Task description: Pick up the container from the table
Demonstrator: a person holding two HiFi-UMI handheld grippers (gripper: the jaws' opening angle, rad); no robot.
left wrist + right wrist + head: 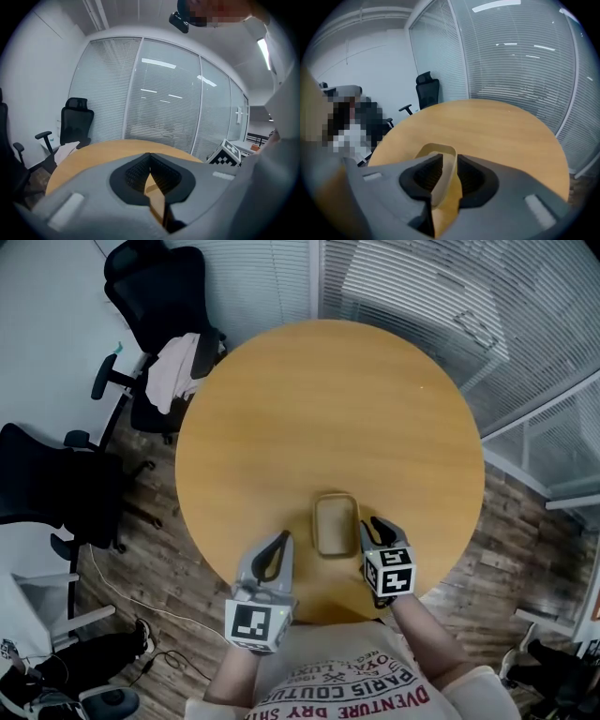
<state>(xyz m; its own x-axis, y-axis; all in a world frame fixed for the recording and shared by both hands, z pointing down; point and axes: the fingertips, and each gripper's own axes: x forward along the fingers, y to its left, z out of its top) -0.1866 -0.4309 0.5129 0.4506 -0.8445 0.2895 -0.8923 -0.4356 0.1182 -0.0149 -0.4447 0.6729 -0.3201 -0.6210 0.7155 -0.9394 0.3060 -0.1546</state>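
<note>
1. Two forearms reach out from a printed shirt [349,688] at the bottom of the head view, each hand holding a gripper with a marker cube at its rear: one cube [257,624] on the left, one [390,570] on the right.
2. Left gripper [285,537] is over the near edge of the worktop [328,409], a little left of the container and apart from it. In its own view the left gripper [150,155] has its jaws closed tip to tip with nothing between them, and the worktop [93,154] spreads beyond.
3. Right gripper [373,522] points down at the container's right side. In its own view the right gripper [450,157] has its jaws parted, and the container's thin right wall stands between them. The pads do not appear to clamp it.
4. Container [334,524]: a tan, rounded-rectangular open tub that sits flat on the worktop near the person's edge, between the two grippers. Its curved rim [437,149] rises just past the right jaws.
5. Round wooden worktop [501,126] is otherwise bare.
6. Beyond it, on the wood floor [141,554], stand black office chairs, one [155,292] with a pale cloth [173,367] draped on it and another [47,488] further left.
7. Glass walls with blinds [422,287] close the far side.
</note>
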